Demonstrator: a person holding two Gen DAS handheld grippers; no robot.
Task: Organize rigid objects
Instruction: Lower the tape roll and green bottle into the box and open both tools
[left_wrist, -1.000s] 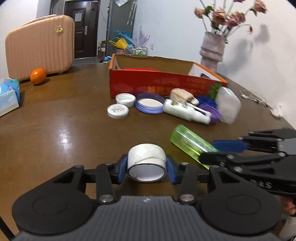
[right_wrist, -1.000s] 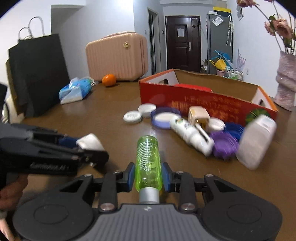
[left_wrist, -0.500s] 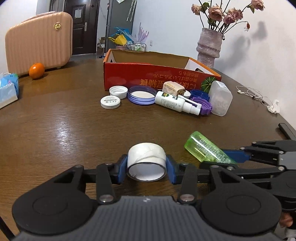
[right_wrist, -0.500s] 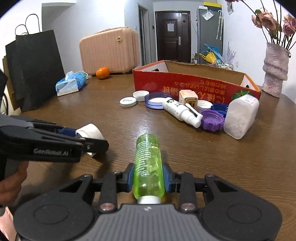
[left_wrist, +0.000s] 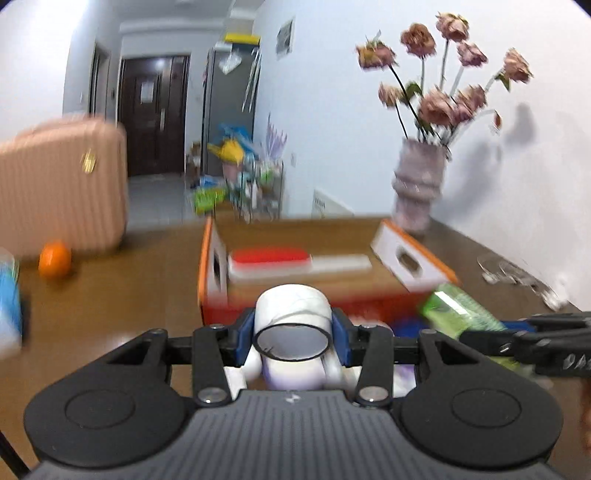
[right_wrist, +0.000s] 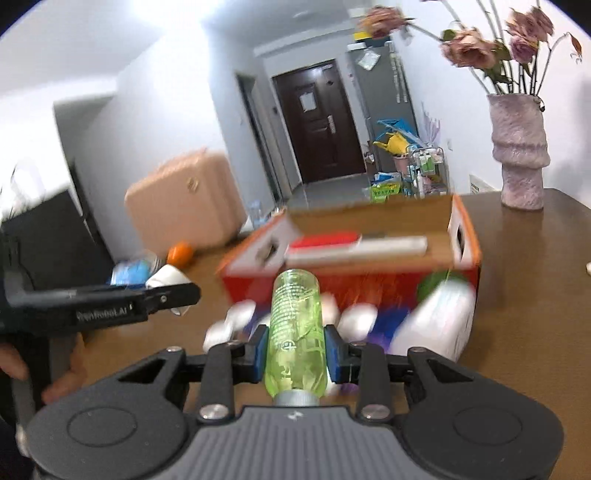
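Cardboard box (left_wrist: 332, 236), red-sided and open-topped, sits on the brown table (left_wrist: 110, 295) ahead of us; we read it as where the loose rigid items belong, and a red-and-white flat pack (left_wrist: 288, 260) already lies inside. Blurred lids and a white container (right_wrist: 432, 325) lie against its near wall, awaiting sorting. Our right gripper (right_wrist: 295, 347) is clamped across a green bottle (right_wrist: 295, 325), blue pads on either side of its body, metal cap toward the camera, base pointing at the box, raised above the table, presumably so it clears the wall. Our left gripper (left_wrist: 293, 332) is closed around a white tape roll (left_wrist: 293, 317), hollow core facing us, carried likewise off the table in front of the box. Both views are motion-blurred. We judge both loads are mid-transfer, release over the box being next.
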